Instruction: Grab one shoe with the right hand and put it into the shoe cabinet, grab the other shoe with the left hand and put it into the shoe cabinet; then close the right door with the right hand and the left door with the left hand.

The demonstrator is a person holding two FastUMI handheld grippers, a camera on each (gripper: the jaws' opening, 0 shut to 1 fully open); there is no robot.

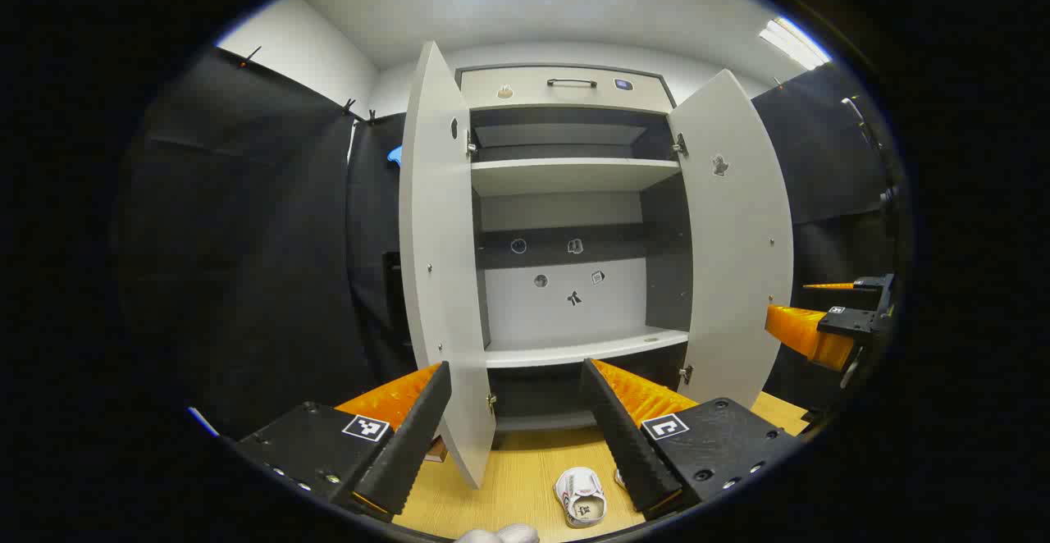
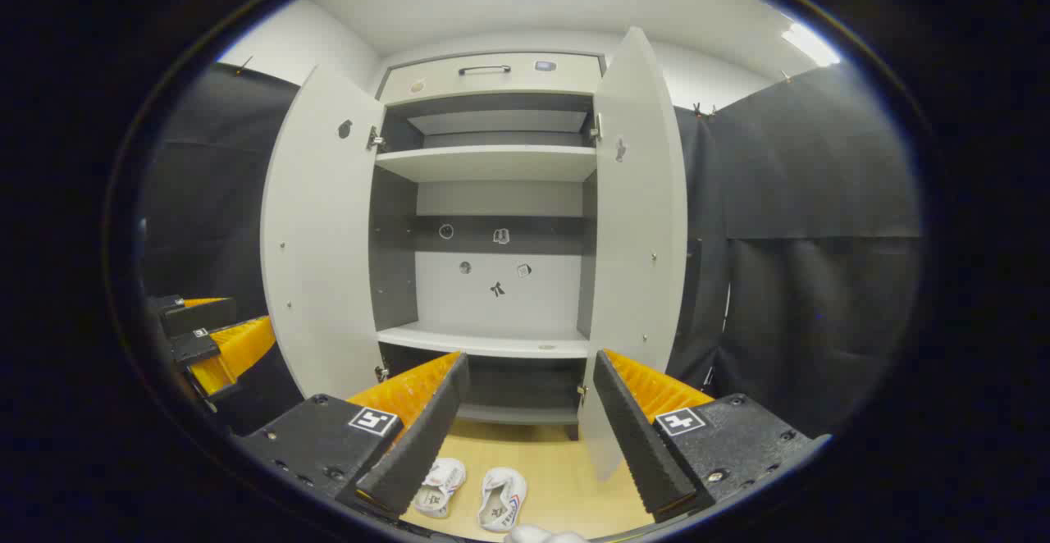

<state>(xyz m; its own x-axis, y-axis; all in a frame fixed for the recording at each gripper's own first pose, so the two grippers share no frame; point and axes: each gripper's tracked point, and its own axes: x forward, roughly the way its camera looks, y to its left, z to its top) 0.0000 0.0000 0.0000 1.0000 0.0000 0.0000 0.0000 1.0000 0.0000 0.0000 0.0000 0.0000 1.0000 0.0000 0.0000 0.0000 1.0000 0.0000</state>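
My left gripper (image 1: pixel 517 424) was spread wide with nothing between its fingers, and my right gripper (image 2: pixel 529 420) was just as wide and held nothing. Just below the left gripper's fingers, on the wooden floor (image 1: pixel 509 485), 1 white shoe (image 1: pixel 580 495) lay close to the inner side of its right finger. In the right gripper view, 2 white shoes lay side by side under the fingers: 1 shoe (image 2: pixel 439 485) against the left finger, the second shoe (image 2: pixel 502 498) just beside it, nearer the middle. Farther ahead of both grippers stood the shoe cabinet (image 2: pixel 492 198), its left door (image 2: pixel 316 239) and right door (image 2: pixel 636 231) swung open toward me. Between the doors the lower shelf (image 2: pixel 484 339) and upper shelf (image 2: pixel 488 163) were bare. A drawer with a handle (image 2: pixel 484 70) topped the cabinet.
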